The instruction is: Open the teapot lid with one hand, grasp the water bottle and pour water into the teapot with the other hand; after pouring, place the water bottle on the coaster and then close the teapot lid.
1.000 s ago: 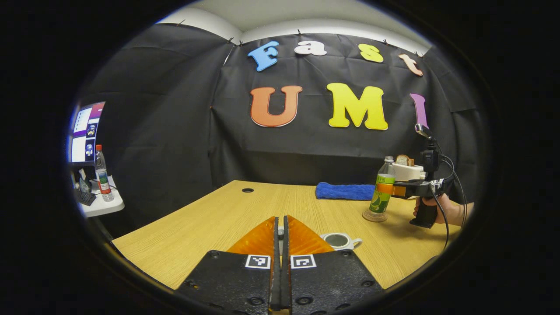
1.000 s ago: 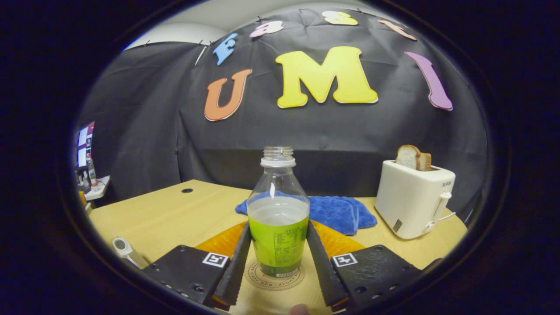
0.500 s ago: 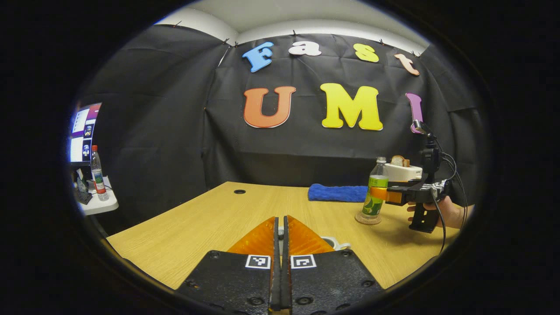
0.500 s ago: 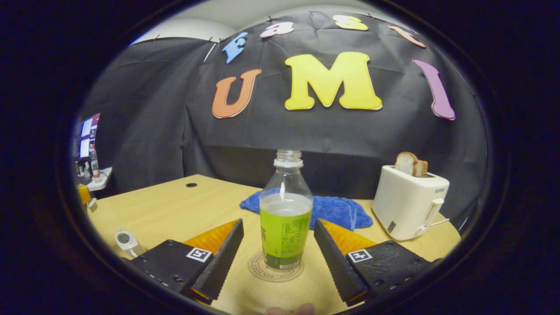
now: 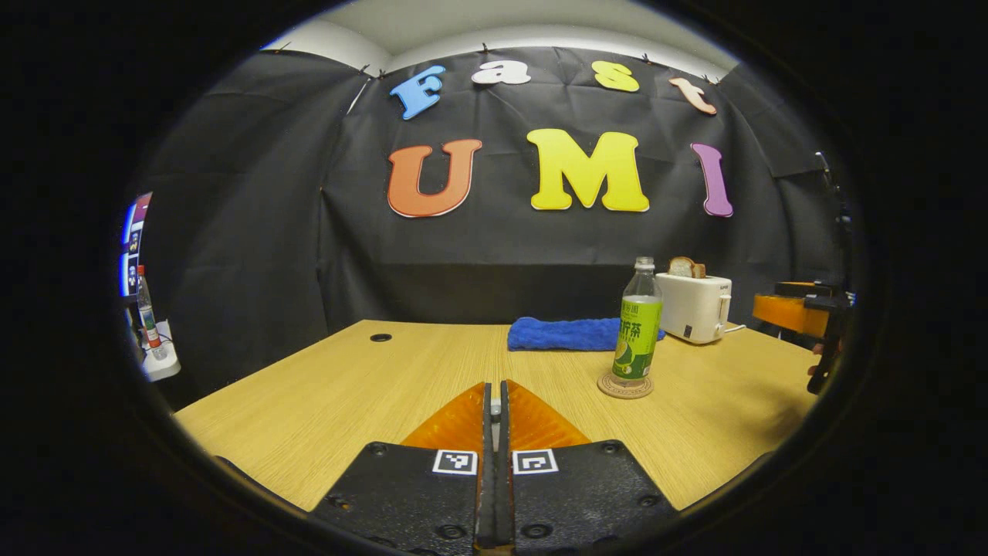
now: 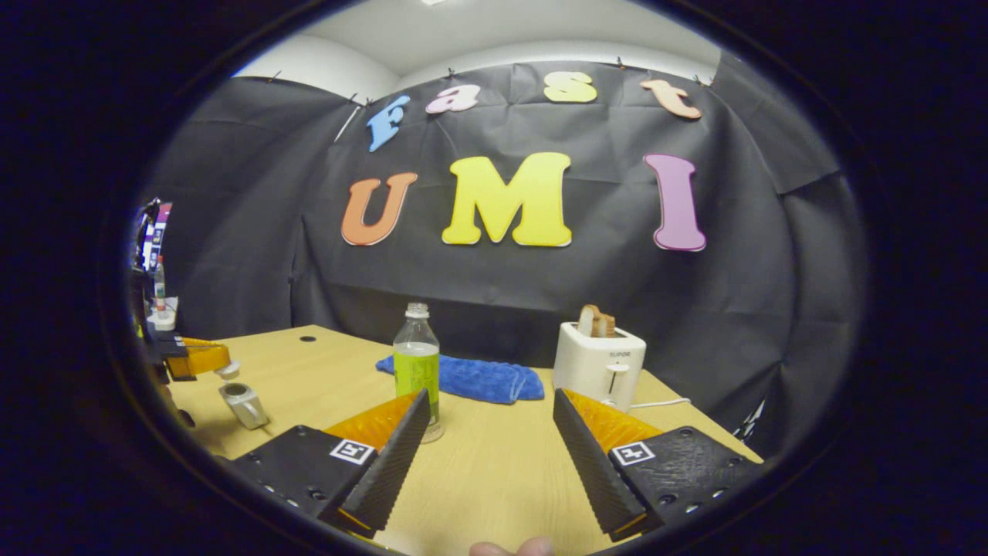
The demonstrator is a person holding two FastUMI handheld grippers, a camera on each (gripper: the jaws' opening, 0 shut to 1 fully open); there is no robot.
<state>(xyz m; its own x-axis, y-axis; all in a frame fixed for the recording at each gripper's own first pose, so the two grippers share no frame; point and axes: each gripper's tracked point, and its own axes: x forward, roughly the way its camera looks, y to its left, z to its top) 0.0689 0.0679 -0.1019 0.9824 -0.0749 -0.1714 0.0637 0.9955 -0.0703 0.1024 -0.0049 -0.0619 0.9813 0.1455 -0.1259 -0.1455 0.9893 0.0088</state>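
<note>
Your left gripper (image 5: 494, 432) (jaws pinched, presumably on the lid) sits nearer the open teapot (image 6: 244, 405); right gripper (image 6: 488, 432) gapes empty.

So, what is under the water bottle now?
A round coaster lies under the water bottle, on the wooden table. Its rim shows around the base; its middle is covered by the bottle.

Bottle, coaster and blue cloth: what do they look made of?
Water bottle: seemingly clear thin plastic, glossy, liquid visible through the upper part, green printed label. Coaster: a thin, matte tan disc with a printed ring, perhaps cork or wood; unclear. Blue cloth: soft, fuzzy fabric, folded, likely microfiber or terry.
</note>
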